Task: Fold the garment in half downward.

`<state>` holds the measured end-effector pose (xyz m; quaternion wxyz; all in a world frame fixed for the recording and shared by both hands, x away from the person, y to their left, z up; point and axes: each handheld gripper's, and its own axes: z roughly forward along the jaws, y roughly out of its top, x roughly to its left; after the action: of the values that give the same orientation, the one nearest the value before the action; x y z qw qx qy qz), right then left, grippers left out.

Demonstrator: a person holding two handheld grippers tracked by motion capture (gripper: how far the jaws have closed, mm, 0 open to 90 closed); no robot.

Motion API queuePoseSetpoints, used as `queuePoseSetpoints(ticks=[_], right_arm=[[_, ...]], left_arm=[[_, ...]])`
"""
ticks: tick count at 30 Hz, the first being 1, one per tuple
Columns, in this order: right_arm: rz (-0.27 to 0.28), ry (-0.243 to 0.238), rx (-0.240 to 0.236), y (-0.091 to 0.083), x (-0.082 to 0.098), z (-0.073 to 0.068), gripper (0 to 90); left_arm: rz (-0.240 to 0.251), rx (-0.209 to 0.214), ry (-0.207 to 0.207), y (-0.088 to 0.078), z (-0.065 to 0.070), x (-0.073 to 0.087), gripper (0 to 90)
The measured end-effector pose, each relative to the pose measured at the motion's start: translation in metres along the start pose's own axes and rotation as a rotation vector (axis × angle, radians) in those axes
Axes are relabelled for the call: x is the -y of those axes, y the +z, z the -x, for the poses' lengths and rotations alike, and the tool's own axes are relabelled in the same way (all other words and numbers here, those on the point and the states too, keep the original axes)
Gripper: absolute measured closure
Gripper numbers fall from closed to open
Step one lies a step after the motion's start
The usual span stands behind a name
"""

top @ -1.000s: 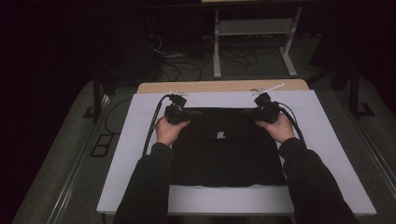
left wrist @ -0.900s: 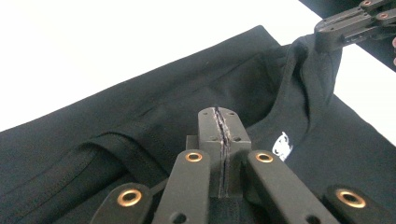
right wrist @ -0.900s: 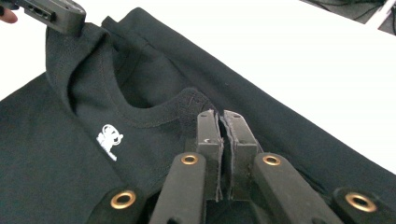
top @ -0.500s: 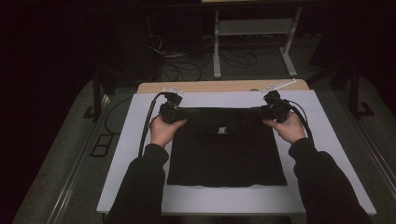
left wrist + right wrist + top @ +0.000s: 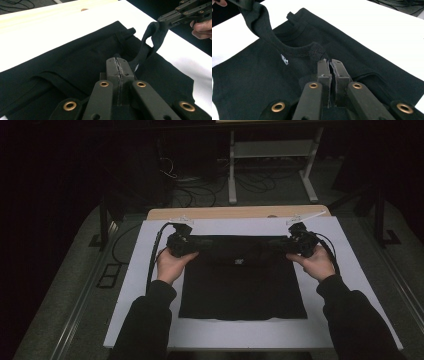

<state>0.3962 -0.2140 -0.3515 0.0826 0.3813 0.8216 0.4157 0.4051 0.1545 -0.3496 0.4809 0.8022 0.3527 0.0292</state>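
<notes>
In the left gripper view, the left gripper (image 5: 119, 65) is pressing its two black jaws together at the centre of the frame, with only a thin seam between the pads, and it is pinching a fold of the black garment (image 5: 75, 72) at the neckline. From that pinch a band of the collar is rising toward the upper right of the frame, where the right gripper (image 5: 160, 21) is clamping its other end.

In the right gripper view, the right gripper is likewise closing its jaws tight at the lower centre of the frame, nipping the collar edge of the garment. The collar band is curving up to the upper left corner, where the other gripper is holding it.

In the high view, both hands are sitting at mid-frame, the left hand (image 5: 172, 265) at centre left and the right hand (image 5: 316, 262) at centre right, stretching the garment's top edge between them. The rest of the garment is lying flat below them on the white board (image 5: 350, 270), reaching toward the lower centre of the frame.
</notes>
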Motion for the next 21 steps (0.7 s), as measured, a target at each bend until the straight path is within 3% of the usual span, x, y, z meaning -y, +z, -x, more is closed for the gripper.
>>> queuePoseSetpoints(ticks=[3,6,14,21], right_arm=[[0.007,-0.002,-0.013,-0.002,0.004,-0.002,85.0],[0.013,0.0,-0.021,-0.004,0.01,-0.007,85.0],[0.009,0.01,-0.052,0.0,0.034,-0.016,85.0],[0.004,0.028,-0.078,-0.001,0.05,-0.019,85.0]], left_arm=[[0.009,0.003,-0.007,-0.004,0.001,0.005,88.3],[0.028,0.041,-0.032,-0.006,0.0,0.015,88.3],[0.012,0.049,-0.049,-0.004,0.003,0.043,88.3],[0.016,0.084,-0.073,-0.003,0.006,0.059,88.2]])
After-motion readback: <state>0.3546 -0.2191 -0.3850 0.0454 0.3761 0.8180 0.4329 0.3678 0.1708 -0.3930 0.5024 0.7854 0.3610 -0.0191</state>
